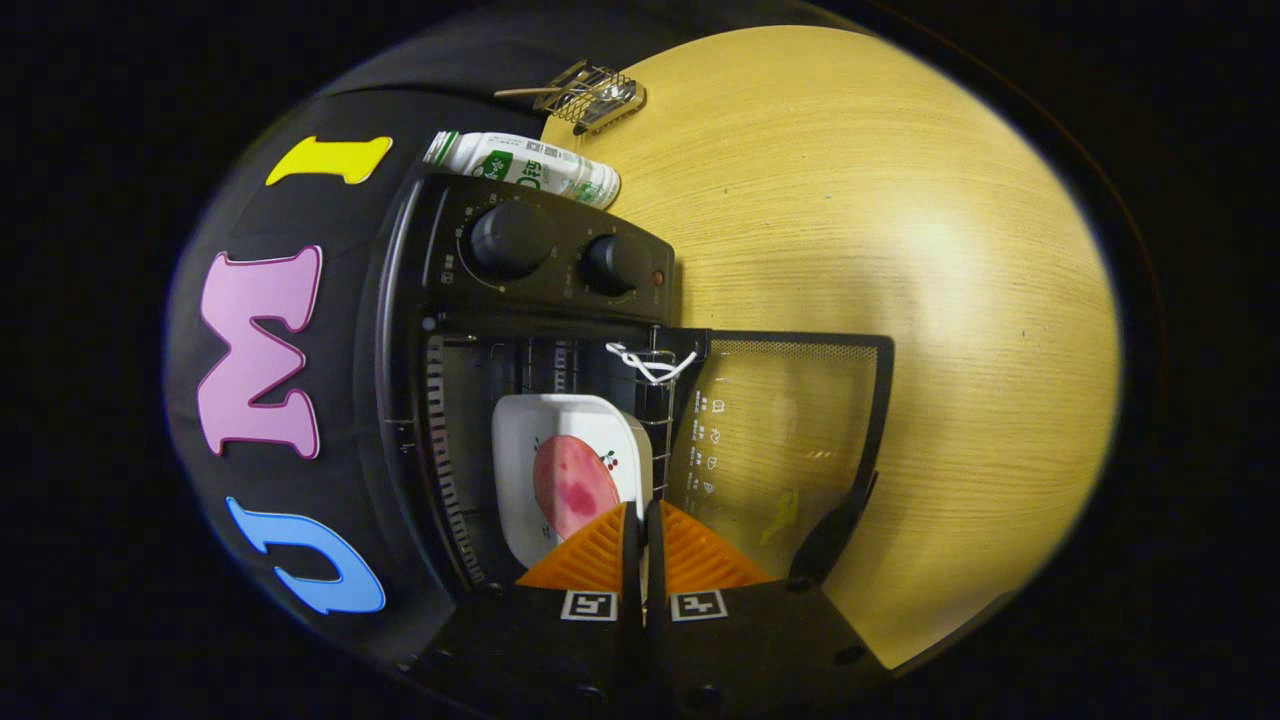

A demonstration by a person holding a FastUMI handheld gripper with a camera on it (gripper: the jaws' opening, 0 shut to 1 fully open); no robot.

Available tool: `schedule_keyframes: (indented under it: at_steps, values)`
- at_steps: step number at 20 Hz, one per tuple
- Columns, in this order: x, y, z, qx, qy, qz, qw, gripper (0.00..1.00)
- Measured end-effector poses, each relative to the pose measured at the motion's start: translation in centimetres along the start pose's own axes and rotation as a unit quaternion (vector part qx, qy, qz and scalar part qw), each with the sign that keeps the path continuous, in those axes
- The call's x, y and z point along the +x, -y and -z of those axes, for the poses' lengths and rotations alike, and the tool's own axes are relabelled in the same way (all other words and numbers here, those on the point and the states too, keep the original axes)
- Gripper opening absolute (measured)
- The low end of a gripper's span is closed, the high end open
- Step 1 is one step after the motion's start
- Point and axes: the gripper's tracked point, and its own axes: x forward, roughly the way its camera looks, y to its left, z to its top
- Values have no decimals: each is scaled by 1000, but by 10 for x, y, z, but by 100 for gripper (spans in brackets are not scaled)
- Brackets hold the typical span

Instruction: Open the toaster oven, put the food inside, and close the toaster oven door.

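The black toaster oven [560,260] stands on the table with its glass door [790,430] swung fully open; the door's handle [830,535] is beside my fingers. A white square plate [560,420] carrying a pink slice of food [572,488] rests inside the oven cavity on the wire rack [655,420]. My gripper [641,512] is at the oven mouth. Its orange fingers [590,555] are pressed together on the plate's near rim, which runs into the thin gap between them. A white tie [648,365] hangs at the rack's edge.
A white and green bottle [525,167] lies on its side behind the oven. Past the bottle, a small wire basket [595,95] with a wooden handle sits on the wooden table [900,250]. The table stretches out beyond the open door.
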Motion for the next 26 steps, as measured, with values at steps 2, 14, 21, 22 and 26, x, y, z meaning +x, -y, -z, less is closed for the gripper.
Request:
schedule_keyframes:
  at_steps: [2,14,21,22,26]
  values:
    - [11,-6,5,7,11,-3,1000,5]
    - [36,-25,10,24,8,-15,1000,9]
    - [32,-40,15,35,-11,-51,998,44]
    - [29,-39,15,33,-12,-49,998,56]
    - [19,-29,16,12,-19,-35,999,74]
